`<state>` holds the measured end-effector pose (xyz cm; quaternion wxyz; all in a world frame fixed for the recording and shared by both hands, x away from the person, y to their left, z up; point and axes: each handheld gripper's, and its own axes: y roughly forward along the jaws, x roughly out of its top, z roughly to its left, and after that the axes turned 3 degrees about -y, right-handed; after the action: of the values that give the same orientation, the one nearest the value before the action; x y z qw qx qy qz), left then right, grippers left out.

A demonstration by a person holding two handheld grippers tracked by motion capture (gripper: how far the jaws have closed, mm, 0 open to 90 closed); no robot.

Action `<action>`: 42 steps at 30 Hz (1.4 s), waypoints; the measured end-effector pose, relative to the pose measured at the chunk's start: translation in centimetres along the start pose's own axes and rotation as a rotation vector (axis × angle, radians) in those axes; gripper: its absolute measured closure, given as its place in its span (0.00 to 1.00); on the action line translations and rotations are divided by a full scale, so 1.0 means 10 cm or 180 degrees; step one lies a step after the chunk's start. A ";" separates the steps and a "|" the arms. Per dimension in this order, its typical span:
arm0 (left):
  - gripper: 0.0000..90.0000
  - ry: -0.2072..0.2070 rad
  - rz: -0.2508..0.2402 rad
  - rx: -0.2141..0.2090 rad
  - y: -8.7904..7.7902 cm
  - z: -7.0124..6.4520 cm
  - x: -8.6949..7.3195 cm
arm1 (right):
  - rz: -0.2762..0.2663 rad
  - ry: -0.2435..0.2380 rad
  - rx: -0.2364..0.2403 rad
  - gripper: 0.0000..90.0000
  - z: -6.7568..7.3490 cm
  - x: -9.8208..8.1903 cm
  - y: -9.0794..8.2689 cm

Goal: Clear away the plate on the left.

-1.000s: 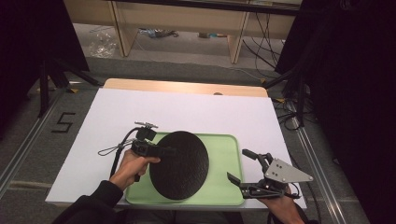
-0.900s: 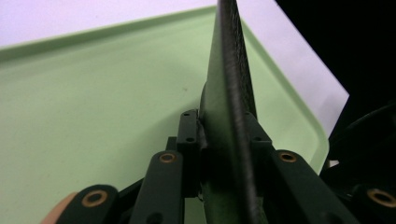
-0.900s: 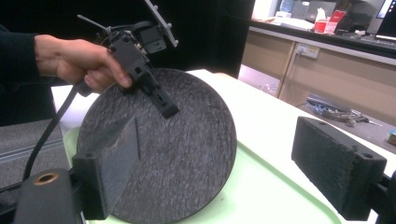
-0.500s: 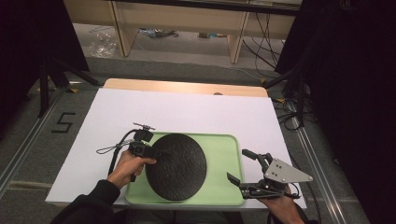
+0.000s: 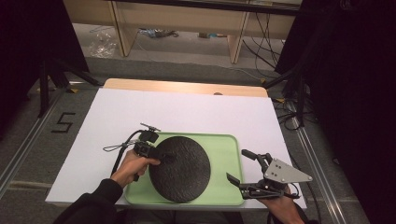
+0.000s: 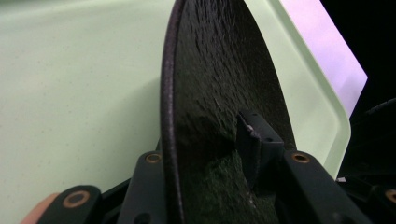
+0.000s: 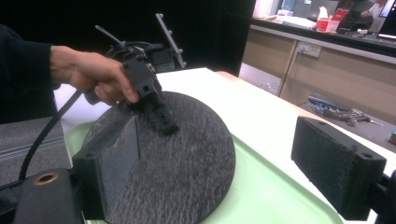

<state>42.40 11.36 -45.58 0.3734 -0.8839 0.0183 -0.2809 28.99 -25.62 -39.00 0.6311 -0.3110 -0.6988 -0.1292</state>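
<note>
A round black slate plate lies tilted over the green tray. My left gripper is shut on the plate's left rim, one jaw above and one below. In the left gripper view the plate runs edge-on between the jaws of the left gripper, with the tray behind. My right gripper stands open at the tray's front right with nothing between its jaws. The right gripper view shows its own gripper facing the plate, whose near edge rests on the tray, with the left gripper beyond.
The tray sits at the front middle of a white table cover. A wooden table edge shows at the back. Beyond it are a shelf unit and floor cables. Dark stands flank both sides.
The plate, held in the left gripper, has sunk a little and shifted slightly toward the tray's front. The right gripper has stayed in place, open.
</note>
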 end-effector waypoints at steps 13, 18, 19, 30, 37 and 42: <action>0.71 0.0000 0.0098 0.0082 -0.07 0.15 0.02 | 0.0022 -0.0006 0.0038 0.18 0.01 0.00 0.01; 0.65 -0.0077 0.0084 0.0181 -0.02 0.17 0.01 | -0.0018 -0.0007 0.0059 0.18 0.00 0.00 0.01; 0.65 -0.0047 0.0076 0.0169 -0.02 0.18 0.02 | 0.0015 -0.0006 0.0048 0.18 0.00 0.00 0.01; 0.61 -0.0004 0.0159 0.0212 0.02 0.20 0.05 | 0.0040 -0.0019 0.0032 0.18 0.01 0.00 0.01; 0.56 -0.0018 0.0317 0.0334 0.04 0.23 0.05 | 0.0044 -0.0011 0.0039 0.18 0.01 0.00 0.00; 0.51 0.0052 0.0407 0.0505 0.03 0.26 0.06 | 0.0045 -0.0018 0.0062 0.18 0.00 0.00 0.00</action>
<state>44.24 12.70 -46.96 0.4592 -0.8463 0.0554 -0.2644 28.97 -25.58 -39.04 0.6331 -0.3102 -0.6995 -0.1171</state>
